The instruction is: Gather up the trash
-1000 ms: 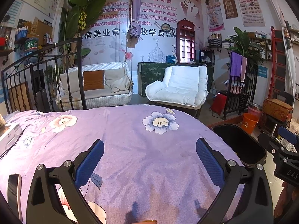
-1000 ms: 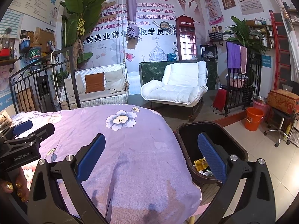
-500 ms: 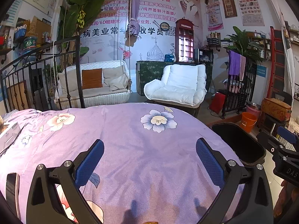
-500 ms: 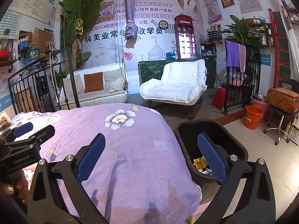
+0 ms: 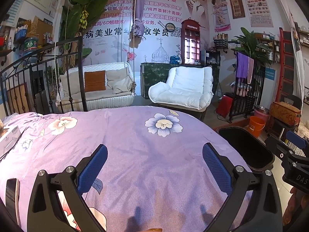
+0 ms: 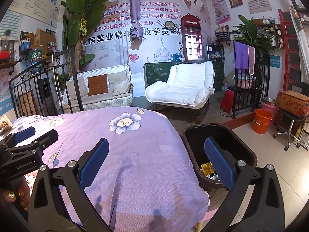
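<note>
I'm holding both grippers wide apart, nothing between the pads. The right gripper is hanging over the table edge with the black trash bin just beside it, trash already lying inside. The left gripper is facing bare purple cloth. Possibly leftover packets at the far left edge (too blurred to call), nearer the left.

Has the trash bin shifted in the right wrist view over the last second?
No. The black trash bin sits at the right edge of the purple tablecloth as before, with the same offset from the orange bucket.
</note>
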`<state>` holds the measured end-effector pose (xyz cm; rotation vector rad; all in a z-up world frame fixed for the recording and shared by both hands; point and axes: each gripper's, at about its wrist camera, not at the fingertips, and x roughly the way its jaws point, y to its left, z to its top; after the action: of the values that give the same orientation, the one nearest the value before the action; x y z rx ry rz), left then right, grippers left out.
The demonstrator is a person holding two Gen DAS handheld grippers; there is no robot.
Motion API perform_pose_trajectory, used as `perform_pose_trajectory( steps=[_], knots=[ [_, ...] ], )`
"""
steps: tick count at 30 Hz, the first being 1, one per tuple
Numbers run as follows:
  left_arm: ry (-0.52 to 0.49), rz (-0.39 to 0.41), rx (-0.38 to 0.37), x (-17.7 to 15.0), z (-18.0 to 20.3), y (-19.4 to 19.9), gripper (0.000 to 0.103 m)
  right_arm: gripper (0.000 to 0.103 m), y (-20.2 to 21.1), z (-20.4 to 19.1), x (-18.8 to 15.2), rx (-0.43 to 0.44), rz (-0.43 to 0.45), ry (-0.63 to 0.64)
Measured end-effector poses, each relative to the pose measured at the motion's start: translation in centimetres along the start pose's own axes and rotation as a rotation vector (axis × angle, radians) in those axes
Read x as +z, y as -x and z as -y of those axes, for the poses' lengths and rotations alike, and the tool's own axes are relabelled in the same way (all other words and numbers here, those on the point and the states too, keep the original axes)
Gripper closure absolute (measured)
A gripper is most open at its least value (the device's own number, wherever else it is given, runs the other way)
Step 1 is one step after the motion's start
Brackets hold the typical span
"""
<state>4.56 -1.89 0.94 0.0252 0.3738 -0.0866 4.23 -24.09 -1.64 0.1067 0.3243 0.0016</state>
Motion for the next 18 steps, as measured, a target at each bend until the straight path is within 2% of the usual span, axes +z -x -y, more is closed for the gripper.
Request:
perform_pose_trajectory(
  steps=[18],
  knots=[
    [-0.002, -0.002, 0.002, -0.25, 0.37, 0.21, 0.005, 0.005, -0.15, 0.07, -0.05, 0.008, -0.006, 0.0]
  ],
)
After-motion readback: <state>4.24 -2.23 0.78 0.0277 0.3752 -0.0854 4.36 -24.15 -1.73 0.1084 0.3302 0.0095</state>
